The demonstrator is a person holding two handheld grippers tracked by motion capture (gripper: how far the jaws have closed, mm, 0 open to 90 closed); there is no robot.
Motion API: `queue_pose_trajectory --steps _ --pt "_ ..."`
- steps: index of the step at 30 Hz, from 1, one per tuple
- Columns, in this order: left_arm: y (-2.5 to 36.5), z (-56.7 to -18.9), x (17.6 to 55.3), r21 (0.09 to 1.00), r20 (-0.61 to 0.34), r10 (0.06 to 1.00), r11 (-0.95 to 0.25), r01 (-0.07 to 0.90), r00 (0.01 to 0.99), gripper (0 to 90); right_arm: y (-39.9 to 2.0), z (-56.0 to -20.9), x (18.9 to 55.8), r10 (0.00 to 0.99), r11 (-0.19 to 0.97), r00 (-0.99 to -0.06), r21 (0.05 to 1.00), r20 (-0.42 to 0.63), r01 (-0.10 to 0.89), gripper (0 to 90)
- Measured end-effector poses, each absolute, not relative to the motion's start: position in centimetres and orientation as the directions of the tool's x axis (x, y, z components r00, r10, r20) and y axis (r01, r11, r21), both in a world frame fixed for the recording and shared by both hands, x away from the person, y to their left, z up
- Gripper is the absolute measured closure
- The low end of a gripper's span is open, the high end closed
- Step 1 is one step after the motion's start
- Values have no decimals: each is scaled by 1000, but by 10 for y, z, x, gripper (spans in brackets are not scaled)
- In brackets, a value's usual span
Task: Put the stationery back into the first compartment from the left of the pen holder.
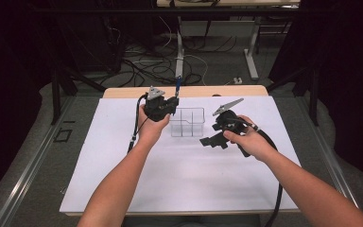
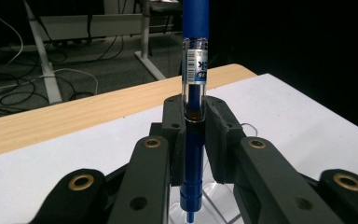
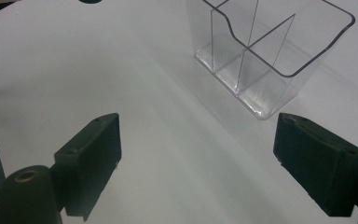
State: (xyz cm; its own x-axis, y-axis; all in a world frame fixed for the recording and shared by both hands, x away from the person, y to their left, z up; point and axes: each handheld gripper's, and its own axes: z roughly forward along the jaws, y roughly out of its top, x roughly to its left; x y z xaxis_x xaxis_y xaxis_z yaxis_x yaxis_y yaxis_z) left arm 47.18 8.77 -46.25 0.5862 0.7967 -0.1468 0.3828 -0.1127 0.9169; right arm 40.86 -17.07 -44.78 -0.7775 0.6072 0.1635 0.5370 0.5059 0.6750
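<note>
The left gripper (image 2: 194,135) is black and made of hard plastic with little brass rings on its arms. Its two jaws are squeezed tight on a blue pen (image 2: 195,93). The pen stands straight up between the flat pads. It is long and round, with a see-through middle part and a small label on it. Its thin tip points down. Just below the tip is a clear plastic box (image 1: 187,122). The box is shiny, with round corners and thin walls inside that split it into little rooms. It sits on a smooth white sheet (image 1: 179,175) over a wooden table (image 1: 123,91). The right gripper (image 3: 198,154) has its jaws spread wide with nothing in them, just beside the box.
</note>
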Motion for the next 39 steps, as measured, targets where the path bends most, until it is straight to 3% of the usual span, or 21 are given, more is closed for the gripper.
queue_pose_trajectory --steps 22,27,39 --pt "93 -482 473 902 -127 809 -146 407 573 780 -171 -449 408 604 514 -780 668 163 538 149" --pt "94 -480 471 901 -122 810 -151 406 574 648 -170 -450 407 599 517 -784 670 162 533 149" --pt "111 -460 458 905 -181 789 -100 414 587 435 -172 -448 406 612 506 -776 678 154 533 148"
